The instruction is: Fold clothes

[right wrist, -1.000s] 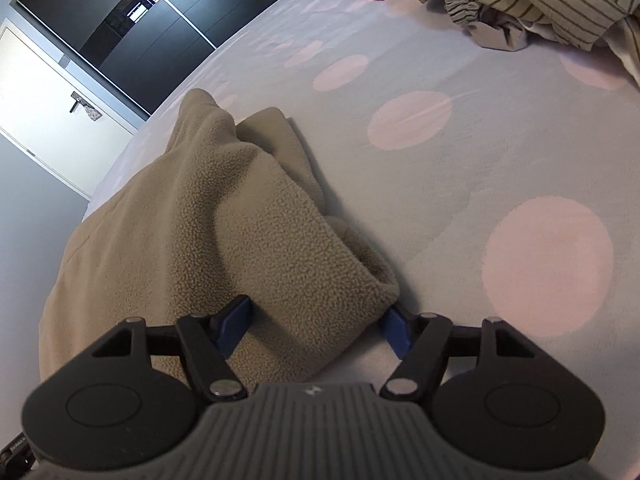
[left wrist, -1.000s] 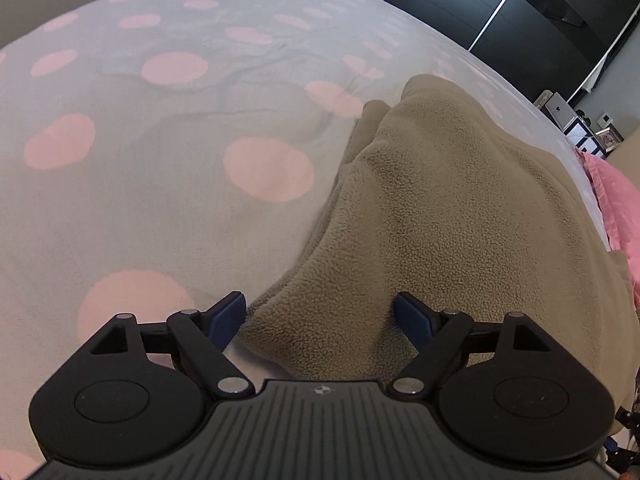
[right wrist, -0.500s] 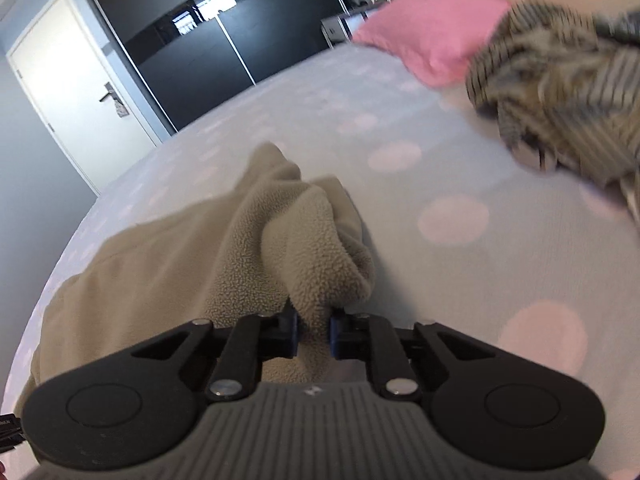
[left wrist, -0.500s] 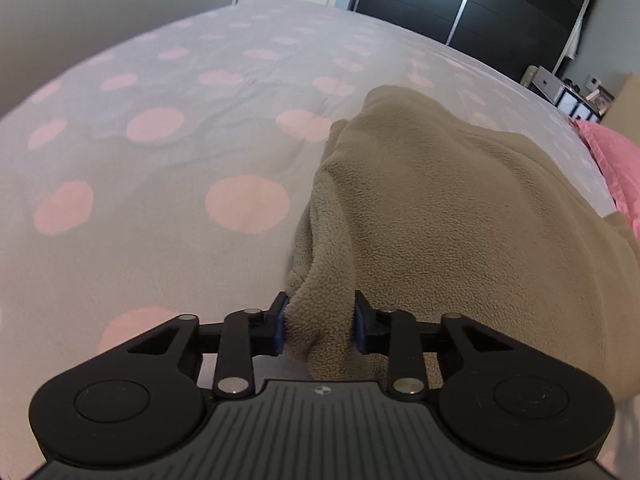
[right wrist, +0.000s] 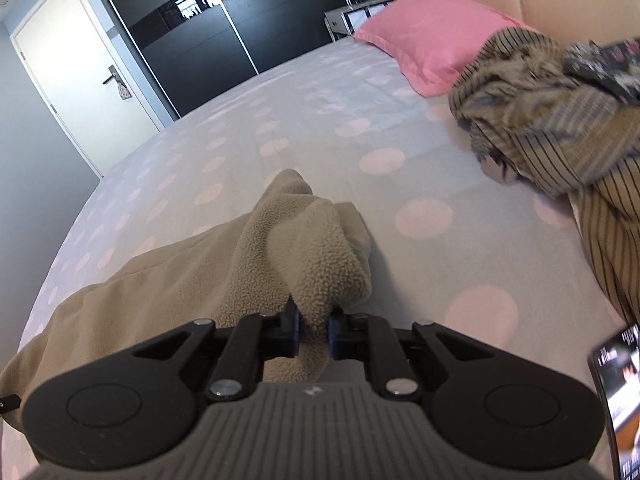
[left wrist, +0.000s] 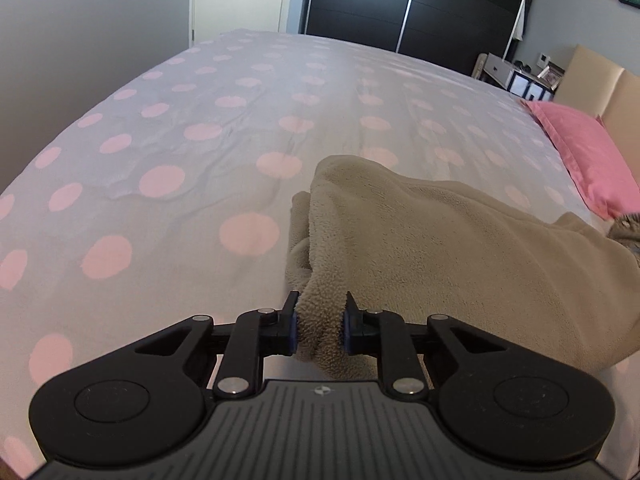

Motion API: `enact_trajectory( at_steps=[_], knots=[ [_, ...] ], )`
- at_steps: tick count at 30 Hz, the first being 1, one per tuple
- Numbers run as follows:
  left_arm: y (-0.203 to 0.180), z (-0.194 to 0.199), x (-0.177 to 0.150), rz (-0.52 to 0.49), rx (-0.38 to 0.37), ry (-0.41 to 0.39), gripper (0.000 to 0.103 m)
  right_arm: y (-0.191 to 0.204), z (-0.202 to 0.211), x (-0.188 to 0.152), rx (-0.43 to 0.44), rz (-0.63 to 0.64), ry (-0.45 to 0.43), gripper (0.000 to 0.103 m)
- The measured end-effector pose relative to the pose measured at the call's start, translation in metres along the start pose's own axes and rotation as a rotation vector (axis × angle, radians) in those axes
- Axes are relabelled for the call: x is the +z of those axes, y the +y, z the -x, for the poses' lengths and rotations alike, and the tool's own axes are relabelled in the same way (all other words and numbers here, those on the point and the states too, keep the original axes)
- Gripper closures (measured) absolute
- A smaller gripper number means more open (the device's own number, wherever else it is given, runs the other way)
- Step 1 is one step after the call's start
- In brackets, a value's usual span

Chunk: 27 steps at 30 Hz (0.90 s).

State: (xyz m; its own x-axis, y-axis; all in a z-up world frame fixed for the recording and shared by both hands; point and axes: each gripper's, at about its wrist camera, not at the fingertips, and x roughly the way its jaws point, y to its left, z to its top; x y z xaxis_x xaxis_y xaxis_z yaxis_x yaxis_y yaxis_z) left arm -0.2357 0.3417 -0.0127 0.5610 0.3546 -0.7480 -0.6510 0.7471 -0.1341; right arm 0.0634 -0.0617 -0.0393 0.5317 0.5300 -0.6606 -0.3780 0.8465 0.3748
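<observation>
Beige fleece garment (left wrist: 460, 240) is gripped at two near edges, left gripper (left wrist: 320, 326) and right gripper (right wrist: 311, 330) both clenched on it above the bed (left wrist: 200, 168); a level, matched carry-over is judged necessary next.

soft even daylight, faint shadows, strong fisheye bending at edges, slight blur

One fleece garment (left wrist: 460, 240), one striped garment (right wrist: 560, 128), one pink pillow (right wrist: 432, 40), two tongs.
</observation>
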Motion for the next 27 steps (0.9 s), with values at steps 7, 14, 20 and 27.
enact_trajectory(
  at_steps=[7,14,20,27],
  knots=[
    [0.011,0.008,-0.026,-0.003,0.017,0.062,0.086,-0.007,0.019,-0.045,-0.046,0.017,0.063,0.089],
    [0.016,-0.020,-0.045,-0.016,0.064,0.176,0.085,-0.035,-0.021,-0.069,-0.125,-0.057,0.205,0.088],
    [0.016,-0.034,-0.052,-0.041,0.102,0.225,0.082,-0.032,-0.026,-0.075,-0.163,-0.029,0.231,0.078],
    [0.016,-0.010,-0.051,-0.043,0.140,0.155,0.076,-0.028,-0.008,-0.068,-0.241,-0.035,0.172,0.057]
  ],
)
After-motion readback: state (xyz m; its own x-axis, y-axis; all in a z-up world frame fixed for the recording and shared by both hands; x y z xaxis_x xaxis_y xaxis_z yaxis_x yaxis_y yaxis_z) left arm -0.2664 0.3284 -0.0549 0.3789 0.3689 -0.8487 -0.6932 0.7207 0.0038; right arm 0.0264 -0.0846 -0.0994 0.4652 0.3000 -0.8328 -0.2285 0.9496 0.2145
